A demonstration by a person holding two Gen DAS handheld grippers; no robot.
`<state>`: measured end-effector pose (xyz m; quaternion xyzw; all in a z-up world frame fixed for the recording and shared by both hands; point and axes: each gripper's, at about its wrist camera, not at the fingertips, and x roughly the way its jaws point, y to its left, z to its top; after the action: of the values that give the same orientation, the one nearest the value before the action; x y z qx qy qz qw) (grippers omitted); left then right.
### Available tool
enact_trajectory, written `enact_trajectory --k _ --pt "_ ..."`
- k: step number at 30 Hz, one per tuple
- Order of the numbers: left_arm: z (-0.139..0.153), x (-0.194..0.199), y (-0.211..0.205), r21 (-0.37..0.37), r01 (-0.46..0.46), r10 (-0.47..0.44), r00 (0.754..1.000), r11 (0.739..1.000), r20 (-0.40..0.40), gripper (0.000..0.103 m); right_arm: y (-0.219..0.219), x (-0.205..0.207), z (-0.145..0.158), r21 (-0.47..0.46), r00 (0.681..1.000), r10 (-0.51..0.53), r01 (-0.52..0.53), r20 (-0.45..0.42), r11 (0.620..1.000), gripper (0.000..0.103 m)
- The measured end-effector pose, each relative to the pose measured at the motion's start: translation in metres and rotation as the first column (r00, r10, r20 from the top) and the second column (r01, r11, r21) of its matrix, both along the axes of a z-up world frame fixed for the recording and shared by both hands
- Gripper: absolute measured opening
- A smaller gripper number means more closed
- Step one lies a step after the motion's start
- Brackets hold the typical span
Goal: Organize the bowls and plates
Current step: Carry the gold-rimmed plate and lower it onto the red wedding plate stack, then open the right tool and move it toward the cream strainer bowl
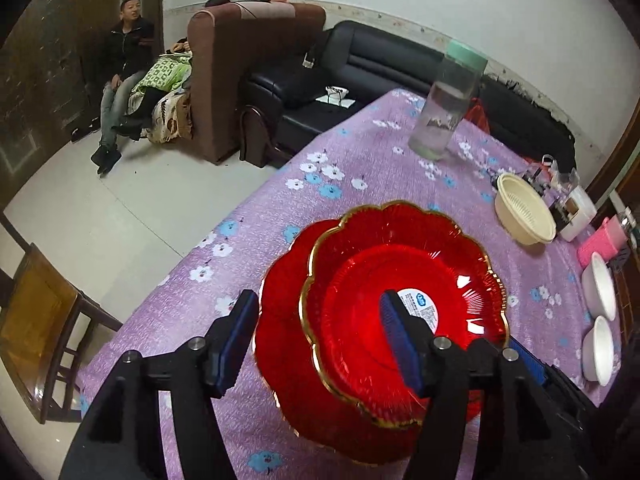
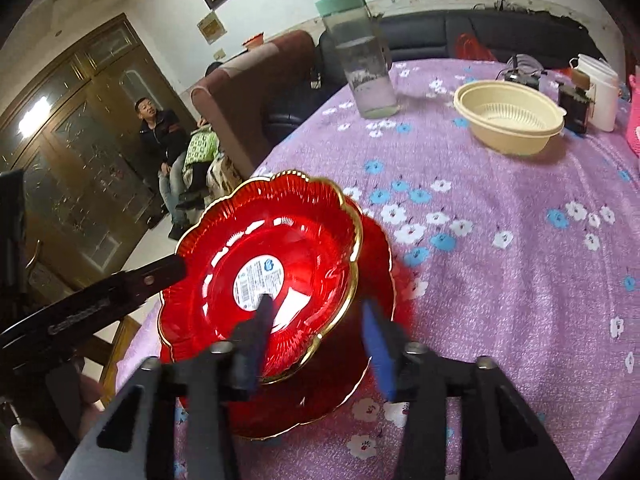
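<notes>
My left gripper sits bottom centre of the left view, jaws apart and released: one finger is left of the plates, the other over the top plate, neither pad pressing. My right gripper is low centre in the right view, also released, its fingers straddling the top plate's near rim without pinching it. The top plate, red with a gold edge and a white sticker, rests offset on the bottom plate, both on the purple flowered cloth. In the left view, two white bowls sit side by side at right edge. Further back, right of centre, is a cream bowl. Beyond it, upper centre, stands a clear jar with a green lid. Far upper left, a person sits by a brown armchair.
</notes>
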<state>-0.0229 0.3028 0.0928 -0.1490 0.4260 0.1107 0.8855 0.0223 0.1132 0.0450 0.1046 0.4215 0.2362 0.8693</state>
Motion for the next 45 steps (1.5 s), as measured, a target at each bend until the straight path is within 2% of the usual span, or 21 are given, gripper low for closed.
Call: enact_trajectory --k 4,8,10,13,15,18,20,21,23,25,26,28,29,31,32,34,37,40,45 --pt "0.013 -0.022 -0.003 -0.005 -0.010 0.011 0.998 1.000 0.055 0.064 -0.011 -0.007 0.006 0.011 0.999 -0.025 0.025 0.029 1.000 0.059" --pt "0.024 -0.044 -0.018 0.030 -0.014 0.011 0.993 0.999 0.120 0.077 -0.035 -0.021 0.013 0.033 0.995 -0.072 0.070 0.068 0.997 0.059" --pt "0.025 -0.054 -0.027 0.050 -0.027 0.019 0.989 0.998 0.149 0.077 -0.046 -0.030 0.014 0.040 0.993 -0.091 0.088 0.075 0.995 0.060" --pt "0.026 -0.069 -0.040 0.106 -0.092 0.067 0.972 0.990 0.224 0.077 -0.055 -0.037 0.014 0.041 0.991 -0.100 0.096 0.084 0.994 0.060" --pt "0.028 -0.080 -0.047 0.152 -0.159 0.113 0.955 0.976 0.273 0.077 -0.053 -0.041 0.021 0.028 0.989 -0.094 0.092 0.110 0.995 0.060" --pt "0.032 -0.087 -0.047 0.176 -0.219 0.156 0.937 0.960 0.314 0.078 -0.041 -0.044 0.055 0.050 0.984 -0.059 0.051 0.168 0.997 0.060" --pt "0.037 -0.094 -0.044 0.150 -0.258 0.200 0.926 0.955 0.319 0.078 -0.027 -0.044 0.086 0.070 0.973 0.003 -0.020 0.230 0.997 0.062" --pt "0.039 -0.099 -0.044 0.127 -0.256 0.203 0.923 0.958 0.328 0.078 -0.022 -0.045 0.095 0.057 0.967 0.018 -0.034 0.255 0.998 0.068" --pt "0.040 -0.113 -0.055 0.096 -0.220 0.177 0.925 0.971 0.336 0.079 -0.023 -0.056 0.100 0.036 0.954 -0.012 0.002 0.300 0.999 0.069" --pt "0.038 -0.125 -0.079 0.098 -0.147 0.103 0.931 0.984 0.351 0.083 -0.036 -0.069 0.087 0.034 0.948 -0.059 0.051 0.313 0.998 0.072" --pt "0.036 -0.130 -0.094 0.117 -0.103 0.054 0.931 0.988 0.361 0.084 -0.044 -0.074 0.077 0.028 0.947 -0.090 0.085 0.307 0.996 0.072" --pt "0.030 -0.133 -0.128 0.200 -0.042 -0.031 0.937 0.979 0.347 0.085 -0.070 -0.080 0.053 0.054 0.950 -0.178 0.170 0.257 0.984 0.073" --pt "0.025 -0.134 -0.146 0.223 0.033 -0.110 0.933 0.974 0.343 0.085 -0.086 -0.081 0.041 0.081 0.950 -0.230 0.218 0.211 0.973 0.073" --pt "0.024 -0.136 -0.169 0.269 0.100 -0.192 0.921 0.958 0.340 0.085 -0.121 -0.079 0.017 0.151 0.939 -0.328 0.310 0.108 0.938 0.073" --pt "0.025 -0.138 -0.174 0.293 0.098 -0.202 0.915 0.951 0.350 0.085 -0.136 -0.080 0.008 0.183 0.928 -0.366 0.347 0.077 0.920 0.073" --pt "0.028 -0.144 -0.184 0.324 0.097 -0.222 0.899 0.941 0.376 0.085 -0.157 -0.080 -0.010 0.167 0.897 -0.442 0.433 0.024 0.886 0.073" --pt "0.031 -0.148 -0.194 0.336 0.111 -0.246 0.887 0.935 0.392 0.087 -0.172 -0.073 -0.029 0.159 0.882 -0.469 0.470 -0.048 0.868 0.073" --pt "0.027 -0.145 -0.201 0.349 0.127 -0.260 0.894 0.928 0.366 0.087 -0.176 -0.073 -0.039 0.161 0.875 -0.478 0.484 -0.075 0.860 0.073" --pt "0.015 -0.140 -0.204 0.321 0.162 -0.266 0.913 0.933 0.311 0.087 -0.174 -0.074 -0.042 0.144 0.871 -0.487 0.492 -0.067 0.859 0.073"
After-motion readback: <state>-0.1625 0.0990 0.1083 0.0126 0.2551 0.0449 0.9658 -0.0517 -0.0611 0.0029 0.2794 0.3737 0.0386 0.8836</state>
